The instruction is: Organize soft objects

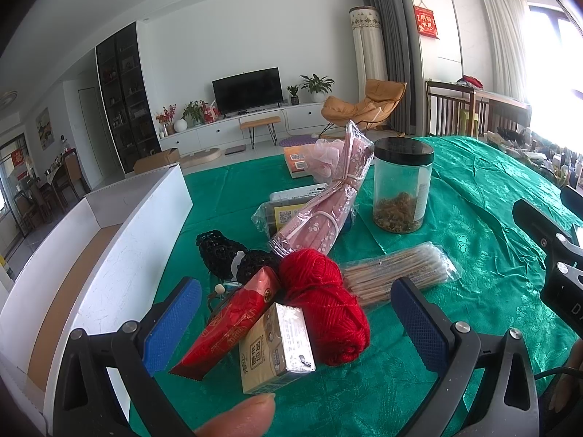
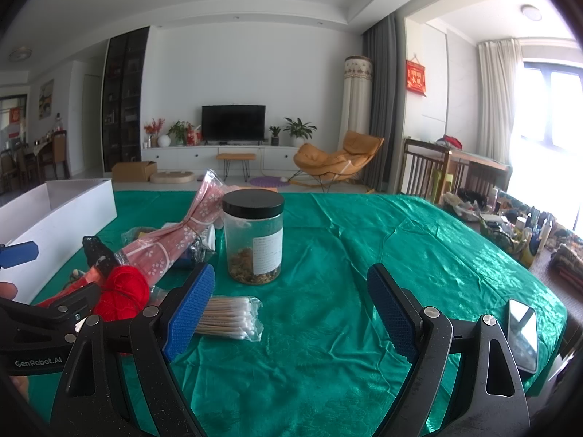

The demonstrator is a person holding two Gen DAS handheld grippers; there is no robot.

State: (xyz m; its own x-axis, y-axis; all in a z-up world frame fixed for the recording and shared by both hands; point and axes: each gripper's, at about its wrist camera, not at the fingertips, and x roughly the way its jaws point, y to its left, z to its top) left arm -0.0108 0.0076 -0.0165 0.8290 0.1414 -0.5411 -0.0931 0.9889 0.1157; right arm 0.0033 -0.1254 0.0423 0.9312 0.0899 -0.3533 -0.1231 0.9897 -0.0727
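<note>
While the left hand-held gripper (image 1: 295,318) hangs spread wide over the pile, nothing is between its blue pads, and I would judge the sorting barely begun: the long white cardboard box (image 1: 109,240) at the left edge of the green satin tabletop (image 1: 473,240) shows only its bare brown floor, as far as this view reaches. From the left wrist I count one ball of red yarn (image 1: 324,306) lying just in front of the pads, one black crocheted pouch (image 1: 226,255) behind it, one pink mesh bath puff (image 1: 324,156) farther back, one pink floral bundle wrapped in clear film (image 1: 328,204), one red foil packet (image 1: 226,324), one small tan carton (image 1: 277,349), one bag of cotton swabs (image 1: 397,273), one clear plastic jar with a black lid (image 1: 400,189), and a thumb tip at the bottom edge. (The soft pieces, to my eye, are the yarn, pouch and puff.)

From the right wrist, the right hand-held gripper (image 2: 291,309) is likewise spread and holds nothing, hovering over bare cloth beside the swabs. One jar, one swab bag, one yarn ball and one floral bundle show again, plus one phone (image 2: 523,335) near the right edge. All soft items remain outside the box.
</note>
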